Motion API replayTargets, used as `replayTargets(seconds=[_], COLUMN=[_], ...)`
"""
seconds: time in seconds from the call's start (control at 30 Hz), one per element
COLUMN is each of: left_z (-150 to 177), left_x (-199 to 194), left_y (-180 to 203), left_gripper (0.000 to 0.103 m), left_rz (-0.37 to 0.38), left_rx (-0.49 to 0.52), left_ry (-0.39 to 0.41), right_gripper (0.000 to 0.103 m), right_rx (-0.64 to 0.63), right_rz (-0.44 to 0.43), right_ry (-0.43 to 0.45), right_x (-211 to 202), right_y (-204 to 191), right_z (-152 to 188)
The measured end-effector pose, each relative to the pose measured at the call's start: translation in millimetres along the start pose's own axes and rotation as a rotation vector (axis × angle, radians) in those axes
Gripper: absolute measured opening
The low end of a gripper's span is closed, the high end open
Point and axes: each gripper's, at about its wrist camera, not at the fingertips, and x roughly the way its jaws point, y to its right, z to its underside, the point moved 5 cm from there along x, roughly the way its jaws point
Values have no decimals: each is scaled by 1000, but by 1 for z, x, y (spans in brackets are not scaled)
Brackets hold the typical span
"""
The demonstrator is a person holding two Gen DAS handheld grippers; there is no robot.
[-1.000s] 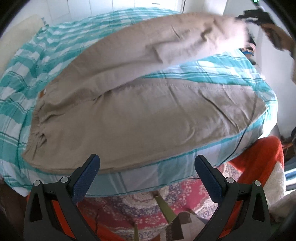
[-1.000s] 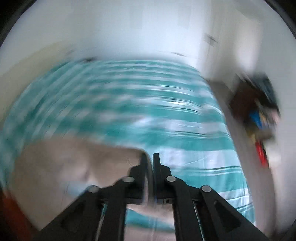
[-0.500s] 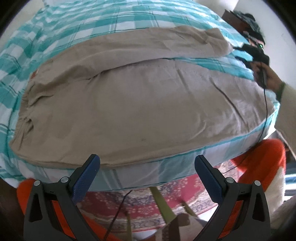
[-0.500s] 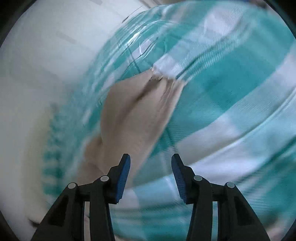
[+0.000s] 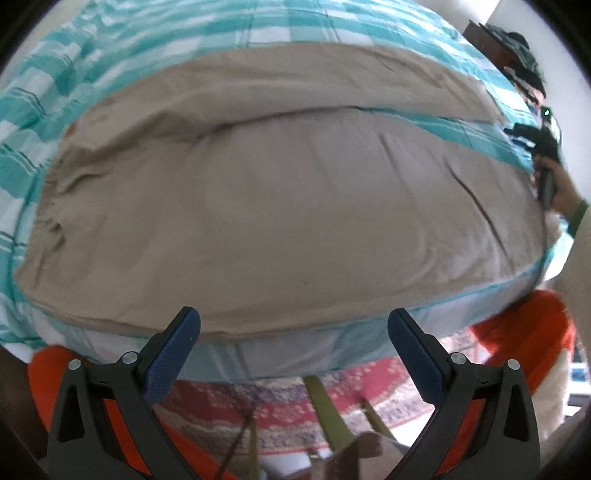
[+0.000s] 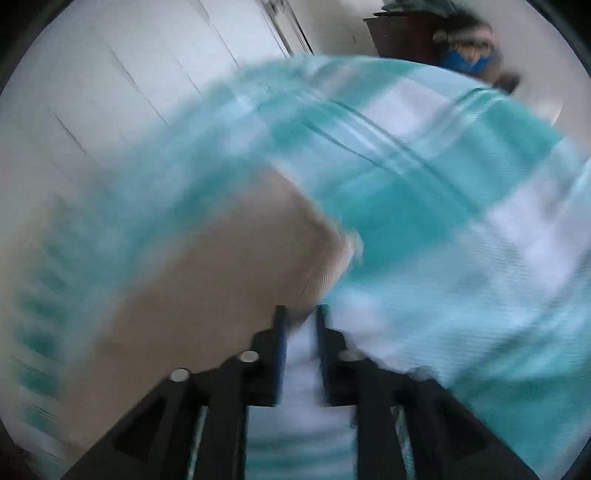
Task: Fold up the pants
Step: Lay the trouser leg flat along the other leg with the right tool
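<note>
Beige pants lie spread flat on the teal checked bed, waistband at the left, both legs running right. My left gripper is open and empty, hovering over the near edge of the pants. My right gripper shows a narrow gap between its jaws with nothing in it, just off the hem of a pant leg; this view is blurred. The right gripper also shows in the left wrist view, held in a hand beside the leg ends.
A red patterned rug and an orange cover lie on the floor below the bed's near edge. White cupboard doors stand beyond the bed. A dark cluttered stand is at the far corner.
The raised upper pant leg has been laid down flat on the bed and let go. My right gripper opened, then narrowed again. My left gripper moved closer over the pants.
</note>
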Motion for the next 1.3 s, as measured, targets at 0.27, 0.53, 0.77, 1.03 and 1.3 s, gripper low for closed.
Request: replayTargets(seconds=[0.27,0.53,0.77,1.03,1.3], left_z=[4,19,30,40,39], left_x=[-20,-41,-38,-61,-56], left_y=[42,89,112,122,114], left_gripper=[102,102,102,102,102], left_rz=[-10,-51,-19,-33,-25], left_rx=[159,323,381,419,380], left_ry=[17,77,43,111,90], right_gripper=[103,103,103,103,103], right_rx=[-126,-87,-88,-88,-88], right_rz=[323,270,271,272,272], right_ry=[15,34,32,32,32], right_x=[-3,2,2,4,4], right_y=[4,13,14,11,12], right_z=[47,48,46,47,47])
